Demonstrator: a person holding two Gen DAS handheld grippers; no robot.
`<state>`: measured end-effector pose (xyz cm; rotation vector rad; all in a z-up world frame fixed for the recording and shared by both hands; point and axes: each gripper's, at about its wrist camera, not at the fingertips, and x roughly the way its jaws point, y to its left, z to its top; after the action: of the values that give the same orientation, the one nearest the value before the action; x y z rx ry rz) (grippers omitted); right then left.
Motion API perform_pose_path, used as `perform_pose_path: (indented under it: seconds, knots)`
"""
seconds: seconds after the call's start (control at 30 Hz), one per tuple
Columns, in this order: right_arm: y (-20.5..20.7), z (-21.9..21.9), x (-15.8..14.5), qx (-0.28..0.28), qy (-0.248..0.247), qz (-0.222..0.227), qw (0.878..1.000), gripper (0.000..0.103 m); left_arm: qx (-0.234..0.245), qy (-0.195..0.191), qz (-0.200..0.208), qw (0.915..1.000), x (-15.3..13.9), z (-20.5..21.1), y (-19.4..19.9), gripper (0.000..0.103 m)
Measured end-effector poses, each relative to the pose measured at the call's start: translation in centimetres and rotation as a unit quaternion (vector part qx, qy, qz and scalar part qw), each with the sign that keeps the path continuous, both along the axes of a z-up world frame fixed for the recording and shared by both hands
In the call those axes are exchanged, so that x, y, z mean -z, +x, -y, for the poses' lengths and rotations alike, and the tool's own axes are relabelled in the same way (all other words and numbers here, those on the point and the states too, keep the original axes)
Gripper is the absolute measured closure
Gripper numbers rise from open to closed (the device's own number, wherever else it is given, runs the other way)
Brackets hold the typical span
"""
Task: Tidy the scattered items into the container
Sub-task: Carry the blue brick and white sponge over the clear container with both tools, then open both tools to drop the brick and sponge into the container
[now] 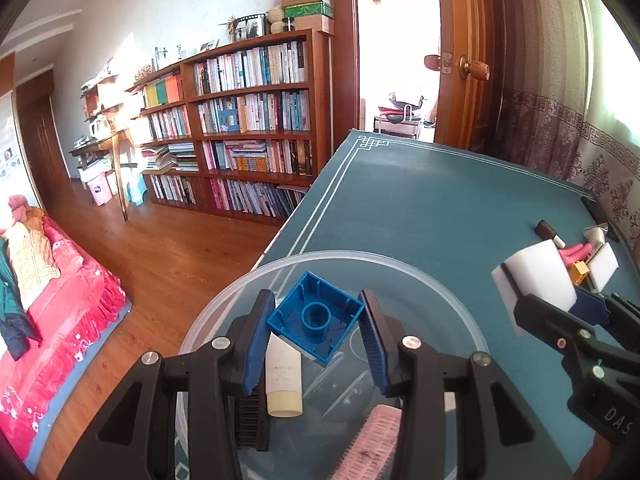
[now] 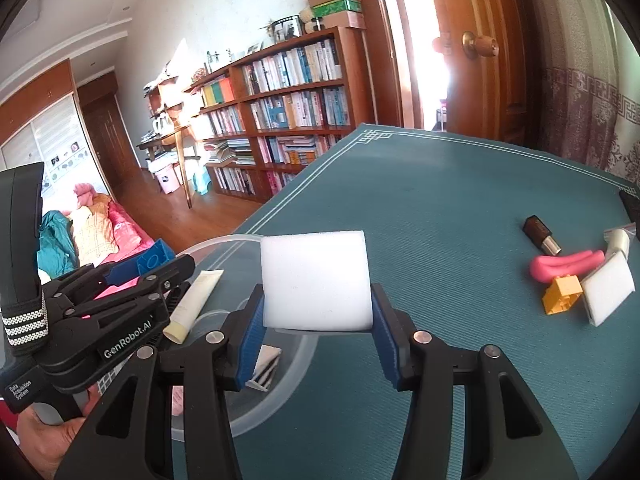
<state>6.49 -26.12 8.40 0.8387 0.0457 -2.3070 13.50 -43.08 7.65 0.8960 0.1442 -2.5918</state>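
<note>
Two handheld grippers worked over a teal table mat (image 2: 460, 208) in a sunlit room lined with bookshelves (image 1: 248, 120). The left gripper (image 1: 316, 322) hovered above a clear round plastic container (image 1: 452, 300) at the mat's near edge, its blue-padded jaws closed against the sides of a hollow blue building block (image 1: 316, 316), held tilted with its open underside facing the camera. Already inside the container lay a cream tube (image 1: 283, 376), a pink brush (image 1: 372, 440) and a small striped packet (image 2: 265, 368).

The right gripper (image 2: 316, 322) clamped a white foam sponge (image 2: 315, 280) by its two opposite side faces, just beside the container's rim, with the rest of the block standing up past the fingertips. The sponge looked light and soft, likely to squash under pressure, so a gentle squeeze across its flat sides seemed best. The block appeared rigid, light and smooth, probably safest held on parallel walls.

Well apart on the right of the mat were a dark lipstick (image 2: 541, 234), a pink curved item (image 2: 564, 263), a yellow block (image 2: 561, 294), a second white sponge (image 2: 608, 288) and a small white item in a plastic bag (image 2: 618, 240).
</note>
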Motion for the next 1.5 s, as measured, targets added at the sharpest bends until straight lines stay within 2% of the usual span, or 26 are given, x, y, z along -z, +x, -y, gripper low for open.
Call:
perform_pose_path:
  seconds: [0.57, 0.6, 0.63, 0.67, 1.0, 1.1, 1.5]
  knots:
    - [-0.2, 2.3, 0.2, -0.018, 0.006, 0.006, 1.0, 0.051, 0.001, 0.027, 0.002, 0.9996, 0.5, 1.5, 0.7, 0.054]
    - [-0.3, 2.4, 0.3, -0.018, 0.006, 0.007, 1.0, 0.051, 0.003, 0.031, 0.002, 0.9995, 0.5, 1.7, 0.7, 0.049]
    - [-0.1, 2.3, 0.3, -0.018, 0.007, 0.007, 1.0, 0.051, 0.003, 0.035, 0.001, 0.9994, 0.5, 1.8, 0.7, 0.03]
    - [-0.1, 2.2, 0.4, -0.018, 0.008, 0.007, 1.0, 0.051, 0.002, 0.04, -0.003, 0.9992, 0.4, 1.8, 0.8, 0.018]
    - [-0.5, 2.6, 0.7, -0.02, 0.009, 0.015, 1.0, 0.051, -0.012, 0.049, -0.015, 0.9986, -0.2, 2.8, 1.9, 0.017]
    - [-0.3, 3.0, 0.6, -0.026, 0.008, 0.015, 1.0, 0.05, -0.021, 0.049, -0.014, 0.9985, -0.2, 3.2, 2.1, 0.013]
    - [0.9, 5.6, 1.1, -0.073, 0.011, 0.031, 0.997, 0.048, -0.072, 0.067, -0.036, 0.9945, -0.9, 5.8, 3.7, 0.011]
